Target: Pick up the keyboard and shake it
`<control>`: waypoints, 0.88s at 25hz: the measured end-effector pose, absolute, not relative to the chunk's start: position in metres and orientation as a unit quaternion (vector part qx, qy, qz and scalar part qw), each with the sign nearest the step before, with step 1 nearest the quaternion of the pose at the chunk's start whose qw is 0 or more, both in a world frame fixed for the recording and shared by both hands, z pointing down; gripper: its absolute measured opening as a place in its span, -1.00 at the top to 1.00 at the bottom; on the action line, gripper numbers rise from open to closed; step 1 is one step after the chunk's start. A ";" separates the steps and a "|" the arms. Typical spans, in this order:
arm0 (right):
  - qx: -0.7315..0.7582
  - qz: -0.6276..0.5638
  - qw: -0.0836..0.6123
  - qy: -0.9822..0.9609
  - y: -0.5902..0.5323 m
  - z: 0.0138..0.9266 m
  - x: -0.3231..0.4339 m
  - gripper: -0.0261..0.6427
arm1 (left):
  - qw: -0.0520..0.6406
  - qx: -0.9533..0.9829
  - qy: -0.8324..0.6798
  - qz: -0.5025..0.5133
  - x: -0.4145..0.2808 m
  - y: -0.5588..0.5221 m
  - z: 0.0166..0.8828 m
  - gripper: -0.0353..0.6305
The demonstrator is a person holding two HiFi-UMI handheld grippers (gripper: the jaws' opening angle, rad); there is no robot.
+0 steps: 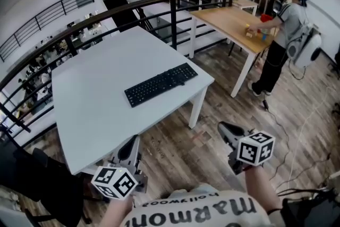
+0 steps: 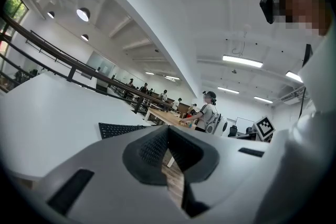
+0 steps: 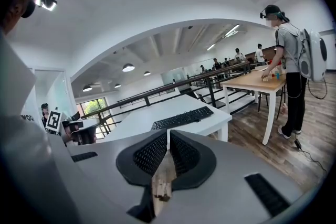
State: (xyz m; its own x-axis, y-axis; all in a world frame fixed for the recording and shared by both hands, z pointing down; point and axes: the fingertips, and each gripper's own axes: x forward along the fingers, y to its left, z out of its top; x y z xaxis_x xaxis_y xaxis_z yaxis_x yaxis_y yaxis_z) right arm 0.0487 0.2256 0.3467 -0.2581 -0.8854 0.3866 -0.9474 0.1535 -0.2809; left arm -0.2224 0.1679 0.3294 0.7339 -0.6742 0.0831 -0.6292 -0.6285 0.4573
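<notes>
Nearest the lens, at the bottom of the head view, both grippers hang low over the wooden floor [image 1: 175, 151], short of the white table [image 1: 90, 109]. Left gripper [image 1: 130, 147], lower left: jaws pressed together, nothing between them. Right gripper [image 1: 227, 132], lower right: jaws likewise clenched and empty, with only floorboards visible beyond the pads in its own view. Keyboard [image 1: 161, 84]: black, lying flat and untouched near the right-hand edge of the table, at frame centre, well apart from both grippers. Judged step: the approach, before any pick-up. The next move calls for carrying both grippers forward and up to table height, parting the jaws, and taking the keyboard by its two short ends so that it stays level when lifted and shaken.
</notes>
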 end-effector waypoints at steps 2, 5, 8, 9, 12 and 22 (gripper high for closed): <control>0.608 0.240 0.076 -0.753 0.218 0.348 0.047 0.79 | 0.242 0.899 -0.363 -0.046 -0.226 0.157 0.335 0.89; 0.613 0.241 0.092 -0.747 0.205 0.353 0.049 0.79 | 0.255 0.892 -0.370 -0.044 -0.230 0.134 0.349 0.89; 0.620 0.250 0.099 -0.737 0.189 0.360 0.057 0.79 | 0.268 0.891 -0.365 -0.044 -0.224 0.116 0.360 0.89; 0.621 0.255 0.099 -0.735 0.183 0.363 0.059 0.79 | 0.271 0.891 -0.363 -0.041 -0.222 0.111 0.363 0.89; 0.618 0.261 0.104 -0.734 0.164 0.364 0.061 0.79 | 0.278 0.887 -0.367 -0.030 -0.218 0.098 0.370 0.89; 0.597 0.275 0.121 -0.744 0.092 0.378 0.085 0.79 | 0.294 0.875 -0.384 0.000 -0.190 0.042 0.378 0.89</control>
